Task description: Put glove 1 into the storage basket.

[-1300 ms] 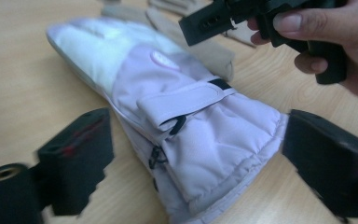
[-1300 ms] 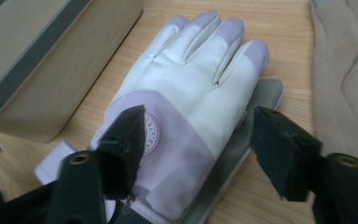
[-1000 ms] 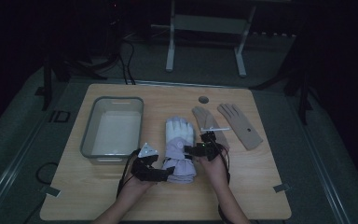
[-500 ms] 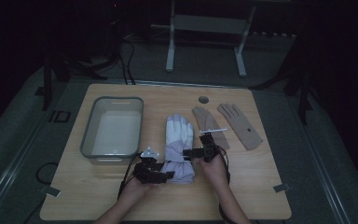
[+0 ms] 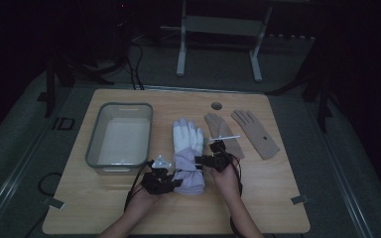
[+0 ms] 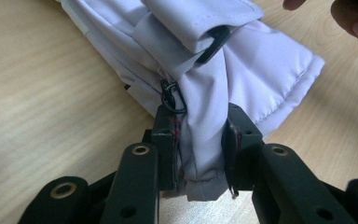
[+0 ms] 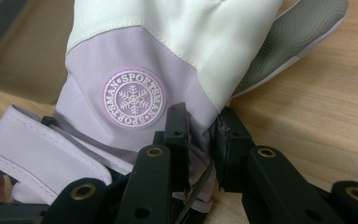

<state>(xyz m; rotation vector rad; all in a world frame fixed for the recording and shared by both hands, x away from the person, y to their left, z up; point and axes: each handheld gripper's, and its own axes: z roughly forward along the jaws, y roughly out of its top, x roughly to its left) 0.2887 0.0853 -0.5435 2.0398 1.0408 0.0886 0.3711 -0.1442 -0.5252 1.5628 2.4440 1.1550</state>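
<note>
Both grippers are clamping onto the ski glove [image 5: 187, 156], which is lying mid-table between the tray [image 5: 120, 138] and two tan gloves [image 5: 243, 133]. The left gripper [image 6: 199, 140] is pinching a bunched fold at the cuff (jaws have just been closing, fabric squeezed between them). The right gripper [image 7: 200, 135] is biting the glove's edge beside the snowflake badge [image 7: 134, 98], its jaws also just closing on cloth.

bin [image 5: 120, 134] left, tan gloves [image 5: 241, 133] right (close)
</note>
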